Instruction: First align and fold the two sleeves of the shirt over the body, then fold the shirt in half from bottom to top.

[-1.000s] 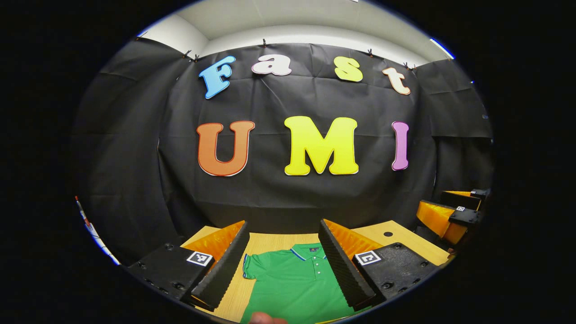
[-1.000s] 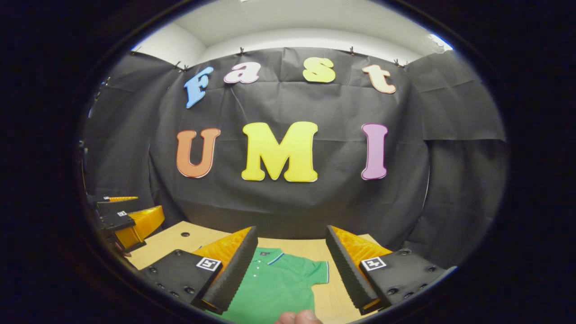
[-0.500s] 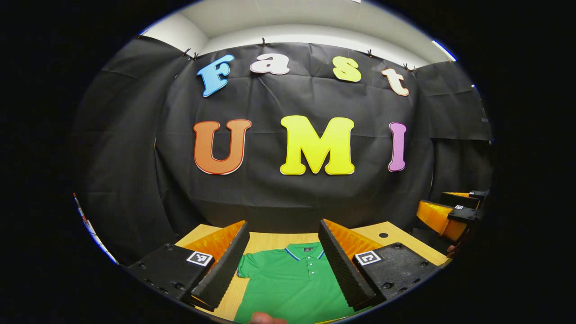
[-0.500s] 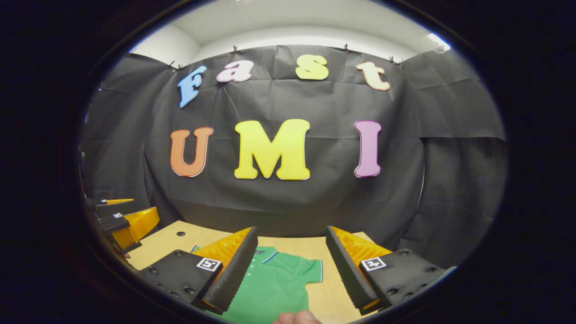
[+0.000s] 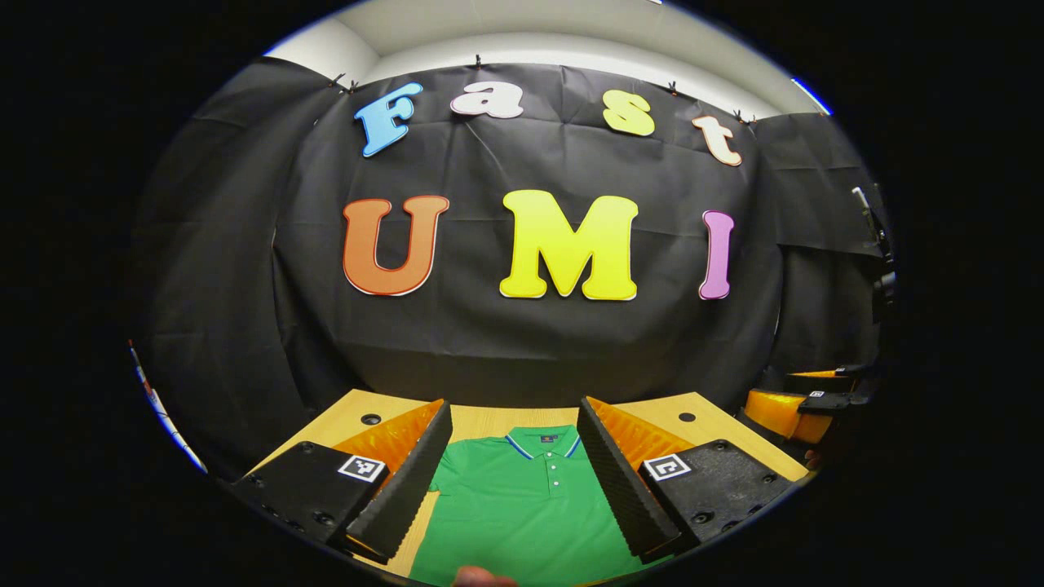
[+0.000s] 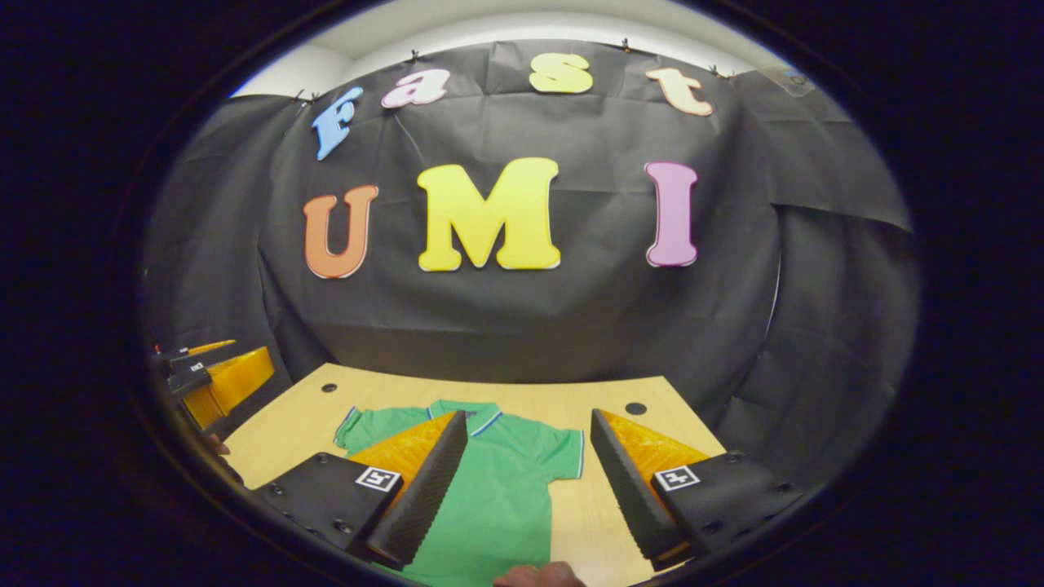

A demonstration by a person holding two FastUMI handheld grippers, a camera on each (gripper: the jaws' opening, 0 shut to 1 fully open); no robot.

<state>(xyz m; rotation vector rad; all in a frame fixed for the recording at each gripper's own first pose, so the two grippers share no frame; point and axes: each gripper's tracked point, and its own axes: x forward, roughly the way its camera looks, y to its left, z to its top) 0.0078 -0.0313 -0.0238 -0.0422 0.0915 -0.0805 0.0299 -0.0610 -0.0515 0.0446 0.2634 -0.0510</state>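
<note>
A green polo shirt [image 5: 522, 514] with a blue-and-white trimmed collar lies flat, face up, on the wooden table [image 5: 481, 420]. My left gripper [image 5: 514, 405] hovers open above it, and the collar and button placket show between its fingers. In the right gripper view the shirt [image 6: 497, 489] shows both short sleeves spread out, one sleeve [image 6: 563, 456] between the fingers and the other sleeve [image 6: 359, 425] to the left. My right gripper [image 6: 528, 414] is open over the shirt's right side and holds nothing.
The table [image 6: 285, 432] has small round holes [image 6: 635, 408] near its far corners and ends at the black cloth wall. The other gripper [image 5: 803, 408] hangs at the right edge of the left gripper view. A fingertip [image 6: 538, 575] of the person shows at the bottom.
Both views have tipped downward, so more of the table and shirt shows. The shirt now sits centred between the left gripper's fingers. Both grippers stayed open.
</note>
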